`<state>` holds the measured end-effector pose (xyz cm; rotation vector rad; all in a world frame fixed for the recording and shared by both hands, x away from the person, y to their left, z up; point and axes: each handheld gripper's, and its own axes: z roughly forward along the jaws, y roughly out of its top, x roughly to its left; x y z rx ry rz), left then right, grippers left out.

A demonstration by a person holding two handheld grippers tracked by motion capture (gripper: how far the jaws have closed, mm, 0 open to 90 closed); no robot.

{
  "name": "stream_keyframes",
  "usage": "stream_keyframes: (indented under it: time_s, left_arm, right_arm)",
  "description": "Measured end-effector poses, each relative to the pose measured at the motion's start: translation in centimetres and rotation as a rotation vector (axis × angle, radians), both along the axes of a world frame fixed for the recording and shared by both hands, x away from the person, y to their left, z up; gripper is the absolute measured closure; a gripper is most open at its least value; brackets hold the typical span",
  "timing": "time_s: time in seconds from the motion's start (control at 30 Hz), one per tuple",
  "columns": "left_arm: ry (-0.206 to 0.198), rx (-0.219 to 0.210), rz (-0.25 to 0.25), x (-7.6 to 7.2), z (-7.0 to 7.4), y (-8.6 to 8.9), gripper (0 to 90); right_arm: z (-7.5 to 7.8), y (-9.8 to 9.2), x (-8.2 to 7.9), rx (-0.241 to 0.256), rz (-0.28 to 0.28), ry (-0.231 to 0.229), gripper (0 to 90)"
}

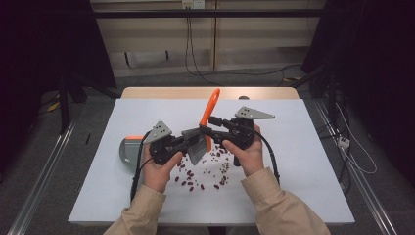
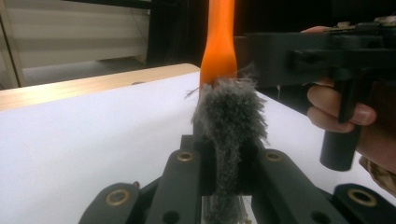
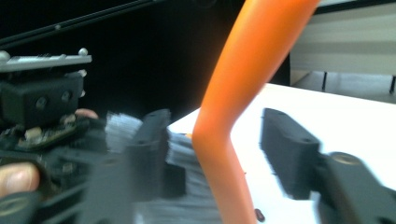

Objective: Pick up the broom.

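Brush [image 1: 203,134], orange handle, grey bristles: bristles clamped in left gripper [image 1: 188,142]. Right gripper [image 1: 214,128]: jaws parted astride handle. Beans [image 1: 205,171] scattered beneath; dustpan [image 1: 128,148] left, on table [image 1: 293,161].

Table [image 1: 147,196]: white top, wooden strip along the far edge.
Left gripper [image 1: 192,139]: held in the left hand [image 1: 159,169], jaws closed on the grey bristles of the brush [image 1: 205,125].
Right gripper [image 1: 209,125]: held in the right hand [image 1: 247,152], jaws at the brush's orange handle, which rises toward the far edge.
Beans [image 1: 205,171]: dark red, scattered beneath both grippers.
Dustpan [image 1: 128,149]: grey with orange trim, left of the left hand.
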<state>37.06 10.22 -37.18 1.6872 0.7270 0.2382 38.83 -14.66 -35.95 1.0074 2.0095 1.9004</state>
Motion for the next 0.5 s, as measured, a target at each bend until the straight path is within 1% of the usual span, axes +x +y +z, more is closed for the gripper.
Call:
stream_keyframes:
  time_s: [0.07,0.1,0.17,0.23,0.3,0.33,0.37,0.43,0.5]
  left_arm:
    - [0.004,-0.002,-0.004,0.0,0.0,0.0,84.8]
    - [0.004,-0.004,-0.004,0.0,0.0,0.0,84.8]
    - [0.005,-0.004,-0.003,0.1,0.1,0.0,84.8]
    - [0.002,-0.004,0.002,0.1,0.1,0.1,84.8]
    - [0.002,-0.008,0.006,0.1,0.2,0.2,84.8]
    - [0.003,-0.012,0.007,0.2,0.2,0.2,84.8]
    - [0.001,-0.011,0.007,0.2,0.3,0.2,84.8]
    - [-0.001,-0.017,0.006,0.2,0.4,0.2,84.8]
    - [-0.004,-0.018,0.001,0.2,0.5,0.1,84.7]
  right_arm:
    - [-0.2,-0.6,-0.1,-0.015,-0.013,-0.019,33.5]
    - [-0.3,-1.0,-0.1,-0.018,-0.011,-0.022,30.9]
    - [-0.6,-1.6,-0.1,-0.020,-0.004,-0.024,29.9]
    - [-0.8,-2.2,-0.2,-0.013,0.022,-0.037,29.8]
    - [-1.1,-2.6,-0.3,-0.028,0.050,-0.037,28.9]
    - [-1.3,-2.8,-0.3,-0.046,0.043,-0.038,28.8]
    - [-1.6,-2.9,-0.4,-0.051,0.037,-0.043,28.8]
    - [-1.9,-3.0,-0.3,-0.064,0.058,-0.021,27.9]
    - [-2.3,-2.8,-0.3,-0.077,0.057,-0.027,27.9]
